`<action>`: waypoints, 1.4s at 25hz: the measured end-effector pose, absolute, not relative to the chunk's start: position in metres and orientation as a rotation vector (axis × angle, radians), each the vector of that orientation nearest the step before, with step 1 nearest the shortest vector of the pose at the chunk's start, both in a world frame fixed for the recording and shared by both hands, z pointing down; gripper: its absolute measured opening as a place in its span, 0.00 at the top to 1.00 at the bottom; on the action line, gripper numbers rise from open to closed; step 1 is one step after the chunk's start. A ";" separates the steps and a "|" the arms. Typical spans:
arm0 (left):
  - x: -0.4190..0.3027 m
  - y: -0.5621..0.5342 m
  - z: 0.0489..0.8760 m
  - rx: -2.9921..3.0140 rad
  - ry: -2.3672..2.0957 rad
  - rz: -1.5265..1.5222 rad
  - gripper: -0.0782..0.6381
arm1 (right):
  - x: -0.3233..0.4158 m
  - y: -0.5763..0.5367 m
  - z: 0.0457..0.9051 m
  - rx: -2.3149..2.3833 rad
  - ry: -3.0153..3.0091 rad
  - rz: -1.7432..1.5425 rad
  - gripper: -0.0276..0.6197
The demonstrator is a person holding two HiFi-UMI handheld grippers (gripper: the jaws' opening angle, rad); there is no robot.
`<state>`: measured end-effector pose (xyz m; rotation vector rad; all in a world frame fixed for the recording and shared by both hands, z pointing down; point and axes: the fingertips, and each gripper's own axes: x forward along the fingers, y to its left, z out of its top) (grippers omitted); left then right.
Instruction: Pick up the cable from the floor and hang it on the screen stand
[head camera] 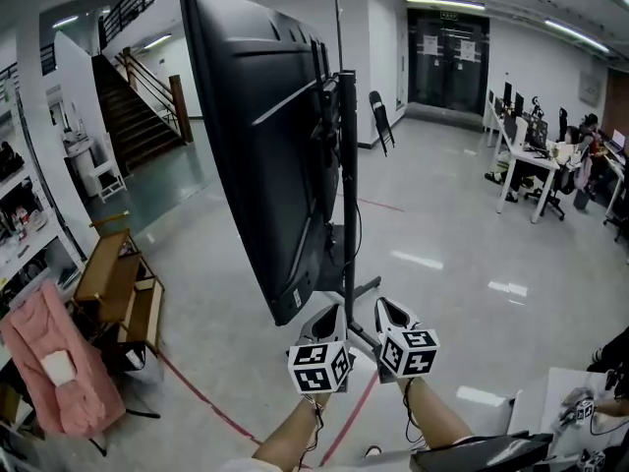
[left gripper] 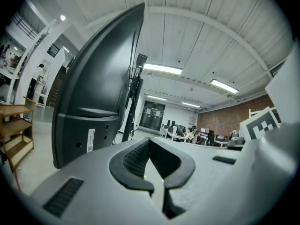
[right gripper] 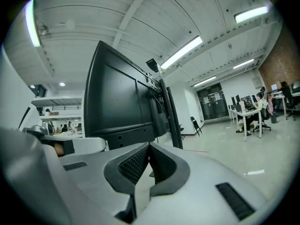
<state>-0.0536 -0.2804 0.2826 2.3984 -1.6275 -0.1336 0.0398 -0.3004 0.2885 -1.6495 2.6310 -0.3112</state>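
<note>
1. Beside the foot of a tall screen stand [head camera: 348,165], two hand-held grippers point forward, close together and low in the head view.
2. The left gripper [head camera: 330,315] has its jaws pressed together at the tips, with nothing between them.
3. The right gripper [head camera: 391,311] is the same: jaws closed on themselves and empty.
4. No cable shows plainly in any view. A thin red line [head camera: 201,390] crosses the pale floor [head camera: 442,224] toward the stand's base. It may be floor tape or the cable; I cannot tell which.
5. Thin dark leads [head camera: 358,219] hang along the pole behind the large black screen [head camera: 256,136]. Whether one of them is the task's cable is unclear.
6. A cable will probably be light and limp, sagging from wherever it is pinched and inclined to slip. A firm pinch near its middle or just behind a plug looks safest.
7. If the red line is the cable, it lies on the floor below the grippers. Neither gripper touches it, and both aim at the stand, not downward.
</note>
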 end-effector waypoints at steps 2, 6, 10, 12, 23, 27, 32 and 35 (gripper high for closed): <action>-0.050 -0.276 0.282 2.406 -1.634 -0.138 0.89 | 0.040 -0.293 0.292 -1.644 2.633 -0.320 0.93; -0.044 -0.273 0.280 2.413 -1.667 -0.136 0.89 | 0.041 -0.287 0.296 -1.637 2.669 -0.280 0.93; -0.042 -0.275 0.271 2.408 -1.699 -0.149 0.89 | 0.044 -0.289 0.287 -1.609 2.665 -0.256 0.93; -0.041 -0.276 0.269 2.404 -1.701 -0.147 0.89 | 0.044 -0.291 0.283 -1.592 2.663 -0.257 0.93; -0.040 -0.277 0.266 2.382 -1.738 -0.153 0.89 | 0.039 -0.299 0.268 -1.560 2.675 -0.214 0.93; -0.038 -0.274 0.266 2.379 -1.736 -0.160 0.89 | 0.039 -0.297 0.269 -1.560 2.676 -0.217 0.93; -0.036 -0.270 0.267 2.372 -1.738 -0.160 0.89 | 0.043 -0.296 0.269 -1.571 2.663 -0.235 0.93; -0.035 -0.267 0.270 2.365 -1.737 -0.155 0.89 | 0.046 -0.293 0.270 -1.574 2.655 -0.238 0.93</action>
